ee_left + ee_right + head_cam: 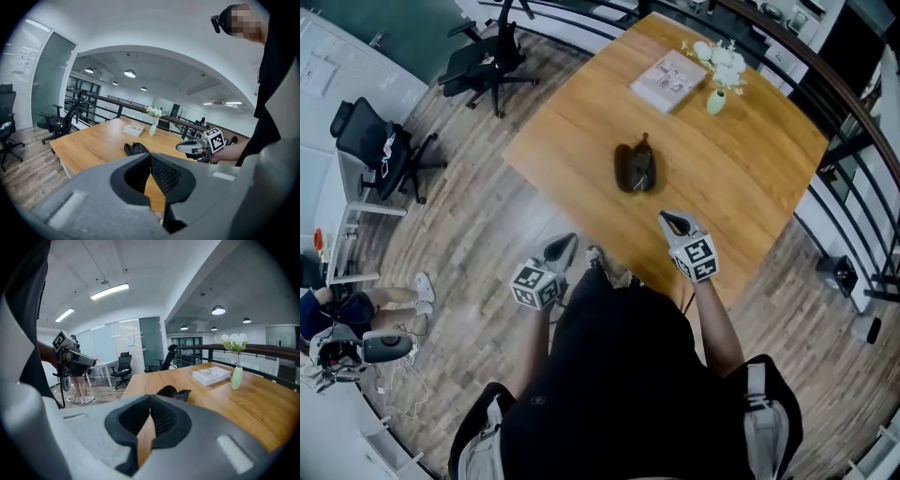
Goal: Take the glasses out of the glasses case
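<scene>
An office loft with plank flooring holds a wooden table [581,122]. Near its middle lies the dark glasses case [635,169], alone on bare wood; what it holds cannot be made out. Farther along the table, toward the railing, a book [668,81] lies flat. Just beside the book stands a pale green vase [717,101] of white flowers [722,58]. A black office chair [487,58] stands on the floor, well apart from the table. Nothing lies between the case and the grippers. The case sits ahead of both. The right gripper [668,220] hovers over the table's near edge, and the left gripper [565,242] is off the edge, above the floor. Each has its jaws pressed together on nothing.
</scene>
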Available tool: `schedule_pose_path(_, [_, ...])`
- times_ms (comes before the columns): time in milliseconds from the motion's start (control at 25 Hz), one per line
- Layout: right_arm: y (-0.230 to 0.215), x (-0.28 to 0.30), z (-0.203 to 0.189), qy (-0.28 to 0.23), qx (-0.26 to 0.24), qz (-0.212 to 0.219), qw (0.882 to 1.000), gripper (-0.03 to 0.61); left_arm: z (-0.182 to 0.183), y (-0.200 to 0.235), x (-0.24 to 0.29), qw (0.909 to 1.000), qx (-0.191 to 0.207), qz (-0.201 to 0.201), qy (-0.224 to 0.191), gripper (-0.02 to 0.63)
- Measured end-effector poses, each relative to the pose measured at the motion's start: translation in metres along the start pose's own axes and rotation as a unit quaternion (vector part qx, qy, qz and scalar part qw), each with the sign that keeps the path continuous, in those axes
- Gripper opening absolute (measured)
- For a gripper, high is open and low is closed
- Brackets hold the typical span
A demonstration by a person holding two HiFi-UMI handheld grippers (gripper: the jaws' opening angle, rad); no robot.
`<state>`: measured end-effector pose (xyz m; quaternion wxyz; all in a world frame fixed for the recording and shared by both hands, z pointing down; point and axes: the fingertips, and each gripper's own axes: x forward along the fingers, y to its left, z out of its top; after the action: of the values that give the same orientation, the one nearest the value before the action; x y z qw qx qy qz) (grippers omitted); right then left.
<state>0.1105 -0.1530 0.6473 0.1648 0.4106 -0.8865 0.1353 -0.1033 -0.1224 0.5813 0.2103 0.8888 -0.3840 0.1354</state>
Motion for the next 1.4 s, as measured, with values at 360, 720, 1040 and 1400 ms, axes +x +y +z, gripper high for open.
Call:
schedule_pose_path(360, [-0.02,0.002,-0.004,0.011,0.016,-0.047,0.999,0.005,0.004,0.012,0.029,0.9985,0.01,-0.052,0.018,0.011])
schedule_pose_path(720, [-0.03,0.03,0.011,0.031,0.029,-0.093,0.995,0.005,0.027,0.052,0.061,0.9935,0.019,-0.108,0.03,0.011])
schedule_pose_path(1040, [-0.037,0.082,0.026,0.06,0.039,-0.105,0.992,0.005,0.046,0.101,0.068,0.9924,0.017,-0.117,0.034,0.011])
schedule_pose_path(1400, [-0.068,0.136,0.013,0.113,0.051,-0.133,0.983,0.005,0.052,0.154,0.069,0.9934,0.002,-0.108,0.036,0.011])
